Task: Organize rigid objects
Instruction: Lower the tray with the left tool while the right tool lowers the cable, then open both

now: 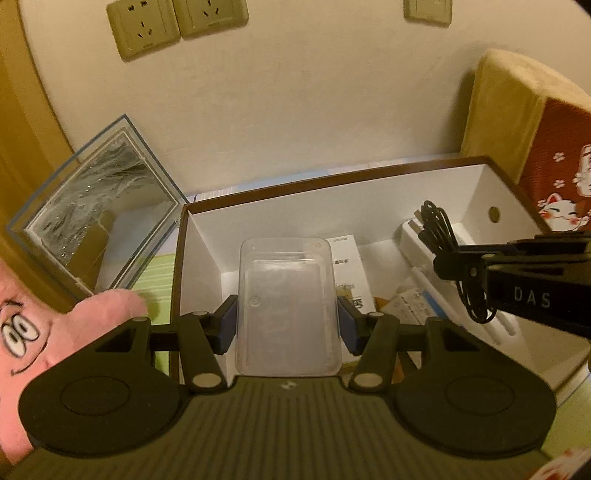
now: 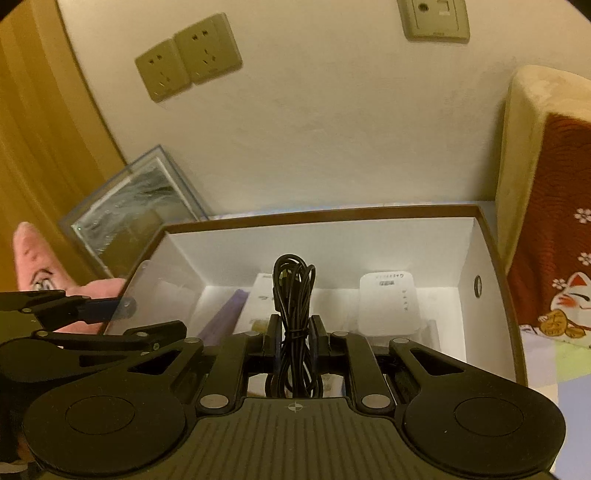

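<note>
Clear plastic tray is clamped between the blue pads of the left gripper, pads pressing its two long sides, tray held over the open box, above the left-middle part of its interior. Black coiled cable is pinched in the right gripper, fingers closed tight on the bundle, loop sticking up above the fingertips and the rest hanging down below them; also over the box, right of the tray. In the left wrist view the right gripper comes in from the right edge with the cable dangling over a white device. Box is white inside with a brown rim, set against the wall. On its floor: a white adapter-like unit, a printed booklet, some paper cards; details too blurred to read. Left of the box, a glass-fronted frame leans tilted toward the wall, and a pink plush toy sits near it. Right of the box, a red cloth with lucky-cat print under a tan cover. Wall sockets above.
</note>
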Motion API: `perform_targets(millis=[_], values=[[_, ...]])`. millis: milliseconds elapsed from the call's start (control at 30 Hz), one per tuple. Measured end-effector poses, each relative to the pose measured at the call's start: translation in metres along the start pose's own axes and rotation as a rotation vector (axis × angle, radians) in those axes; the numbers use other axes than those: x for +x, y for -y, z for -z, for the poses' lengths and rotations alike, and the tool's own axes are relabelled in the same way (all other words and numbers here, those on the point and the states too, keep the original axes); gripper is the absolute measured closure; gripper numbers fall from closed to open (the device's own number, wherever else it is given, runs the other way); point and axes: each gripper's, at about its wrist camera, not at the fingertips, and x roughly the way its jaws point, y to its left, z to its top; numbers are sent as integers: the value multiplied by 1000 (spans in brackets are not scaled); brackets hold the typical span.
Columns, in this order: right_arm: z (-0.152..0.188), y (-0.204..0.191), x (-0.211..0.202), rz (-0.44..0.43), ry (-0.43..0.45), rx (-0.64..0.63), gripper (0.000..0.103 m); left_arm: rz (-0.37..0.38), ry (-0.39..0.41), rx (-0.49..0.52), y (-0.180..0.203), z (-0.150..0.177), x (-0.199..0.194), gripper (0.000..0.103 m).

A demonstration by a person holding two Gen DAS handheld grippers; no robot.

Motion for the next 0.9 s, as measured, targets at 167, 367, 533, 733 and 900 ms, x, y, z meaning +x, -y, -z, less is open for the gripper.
perform_targets(millis=[167,367,533,733,900], values=[[-5,5,19,5,-2,-1,92,-7,-15,12,-3,-5,19,51],[-10,6,26,-1,42,-12,91,-11,-26,10,-8,-8,34,51],[-5,11,26,3,6,8,76,-14,-31,13,-10,-7,40,51],[1,14,21,20,-8,7,64,-12,-14,21,-11,-7,44,51],[3,13,12,47,11,-23,40,-34,45,49,-8,-8,38,30]])
